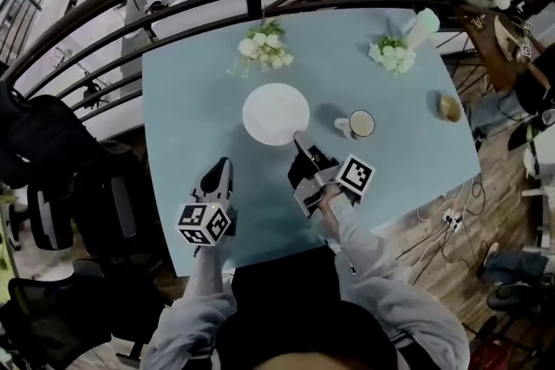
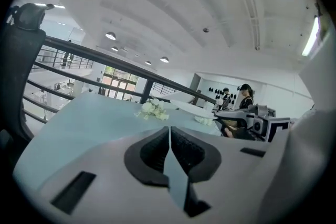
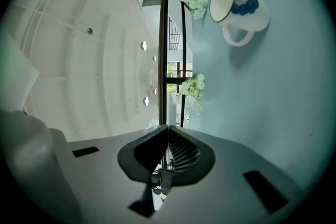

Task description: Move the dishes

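Nearest, two tools above the worktop (image 1: 186, 108): left tool (image 1: 223, 166) and right tool (image 1: 301, 139), both clamped shut on nothing. Just ahead of the right tool, one white plate (image 1: 276, 113); off to its right, one mug (image 1: 360, 125). Beyond, two flower bunches (image 1: 264, 48). Right tool rolled onto its side.

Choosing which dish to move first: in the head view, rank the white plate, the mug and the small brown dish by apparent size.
1. white plate, clearly largest
2. mug
3. small brown dish, only slightly smaller than the mug
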Available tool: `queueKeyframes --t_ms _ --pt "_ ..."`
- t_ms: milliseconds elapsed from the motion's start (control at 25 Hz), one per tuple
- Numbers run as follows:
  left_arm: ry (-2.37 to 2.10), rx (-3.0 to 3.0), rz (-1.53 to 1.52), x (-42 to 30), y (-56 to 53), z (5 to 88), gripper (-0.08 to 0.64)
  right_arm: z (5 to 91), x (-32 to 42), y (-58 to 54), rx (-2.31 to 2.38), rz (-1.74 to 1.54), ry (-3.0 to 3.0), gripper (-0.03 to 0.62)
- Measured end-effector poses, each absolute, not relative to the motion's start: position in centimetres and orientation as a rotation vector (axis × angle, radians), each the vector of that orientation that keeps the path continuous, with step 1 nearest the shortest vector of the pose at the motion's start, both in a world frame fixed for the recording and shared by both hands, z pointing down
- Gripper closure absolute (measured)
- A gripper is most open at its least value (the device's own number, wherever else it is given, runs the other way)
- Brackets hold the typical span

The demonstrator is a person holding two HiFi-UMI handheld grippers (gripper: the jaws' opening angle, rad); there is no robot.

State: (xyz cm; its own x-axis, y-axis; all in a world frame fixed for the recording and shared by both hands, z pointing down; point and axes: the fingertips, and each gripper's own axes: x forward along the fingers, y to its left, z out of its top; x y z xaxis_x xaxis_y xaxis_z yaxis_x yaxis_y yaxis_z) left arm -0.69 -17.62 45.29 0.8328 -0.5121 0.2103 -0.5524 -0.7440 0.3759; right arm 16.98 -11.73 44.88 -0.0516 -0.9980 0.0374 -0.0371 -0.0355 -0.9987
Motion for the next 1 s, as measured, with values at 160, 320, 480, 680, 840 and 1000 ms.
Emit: queueKeyframes --t_ms 160,320,480,680,840,1000 --pt "-0.714 2.615 0.157 0.8 -16.7 44.9 0.537 45.3 17.9 -8.7 -1.267 -1.224 1.207 0.574" --pt "-0.671 2.625 0.19 1.5 -15.7 45.3 0.537 47.2 18.8 -5.7 -1.319 -1.201 1.165 0.574" --pt "-0.635 2.627 0.235 2.2 -14.9 46.7 0.537 49.8 19.5 -3.6 -1.36 -1.175 1.09 0.574" --pt "-0.62 2.62 0.277 2.9 -13.3 47.2 0.537 52.2 20.2 -2.7 -1.427 -1.169 1.066 0.574" --pt "-0.621 2.623 0.298 3.1 -12.9 47.7 0.537 54.5 20.8 -3.1 -1.464 -1.185 1.056 0.574" --pt "-0.636 2.607 0.309 3.1 -12.9 48.3 0.537 56.4 21.4 -3.7 -1.486 -1.218 1.04 0.573"
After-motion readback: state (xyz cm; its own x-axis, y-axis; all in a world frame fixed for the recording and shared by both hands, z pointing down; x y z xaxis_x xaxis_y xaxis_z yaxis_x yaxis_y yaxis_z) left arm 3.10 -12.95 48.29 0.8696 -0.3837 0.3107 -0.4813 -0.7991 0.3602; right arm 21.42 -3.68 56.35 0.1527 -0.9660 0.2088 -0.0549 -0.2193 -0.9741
